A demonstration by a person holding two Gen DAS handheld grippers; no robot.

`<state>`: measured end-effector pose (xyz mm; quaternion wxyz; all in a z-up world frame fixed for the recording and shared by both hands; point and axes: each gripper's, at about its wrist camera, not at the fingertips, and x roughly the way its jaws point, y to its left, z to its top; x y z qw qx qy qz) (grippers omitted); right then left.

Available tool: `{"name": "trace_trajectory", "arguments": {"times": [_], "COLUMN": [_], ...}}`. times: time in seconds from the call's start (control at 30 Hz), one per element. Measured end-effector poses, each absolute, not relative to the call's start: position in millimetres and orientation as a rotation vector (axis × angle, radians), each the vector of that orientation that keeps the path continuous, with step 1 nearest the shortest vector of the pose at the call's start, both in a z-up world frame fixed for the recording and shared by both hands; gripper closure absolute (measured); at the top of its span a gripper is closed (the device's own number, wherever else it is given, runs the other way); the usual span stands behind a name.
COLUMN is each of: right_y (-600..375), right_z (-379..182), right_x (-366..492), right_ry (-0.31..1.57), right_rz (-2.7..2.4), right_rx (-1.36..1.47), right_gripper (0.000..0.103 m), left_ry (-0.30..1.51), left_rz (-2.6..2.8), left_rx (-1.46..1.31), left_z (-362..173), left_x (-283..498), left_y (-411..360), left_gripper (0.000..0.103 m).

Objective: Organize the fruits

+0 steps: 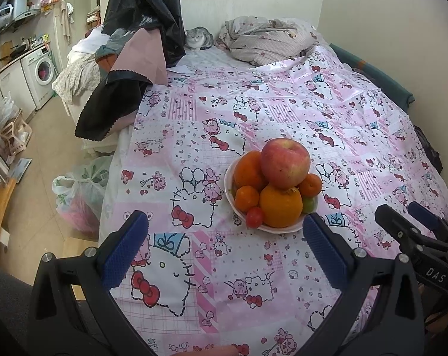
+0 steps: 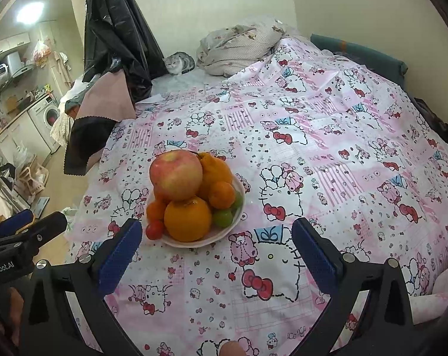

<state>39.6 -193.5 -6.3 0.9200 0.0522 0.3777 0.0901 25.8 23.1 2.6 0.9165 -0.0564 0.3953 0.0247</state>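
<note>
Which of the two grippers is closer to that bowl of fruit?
Neither clearly; both look about equally near. The left gripper hangs open just short of the bowl, the bowl slightly to its right. The right gripper hangs open too, the bowl slightly to its left.

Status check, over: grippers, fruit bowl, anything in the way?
Left gripper open, empty. Right gripper open, empty. Bowl piled full, apple on top, untouched. Path clear; cat far back.
</note>
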Motion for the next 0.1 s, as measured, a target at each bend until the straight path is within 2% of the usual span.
{"name": "trace_trajectory", "arguments": {"times": [0.1], "right_y": [-193.7], "right_z": [-6.4], "right_x": [39.8], "right_ry": [0.777], "right_rz": [0.185], "right_rx": [0.108], "right_gripper": [0.000], "left_ry": [0.814], "left_rz": [0.046], "left_rx": [-0.113], "left_z": [2.1], "left_x": [25.4], "left_y": [22.0], "left_gripper": [0.000]}}
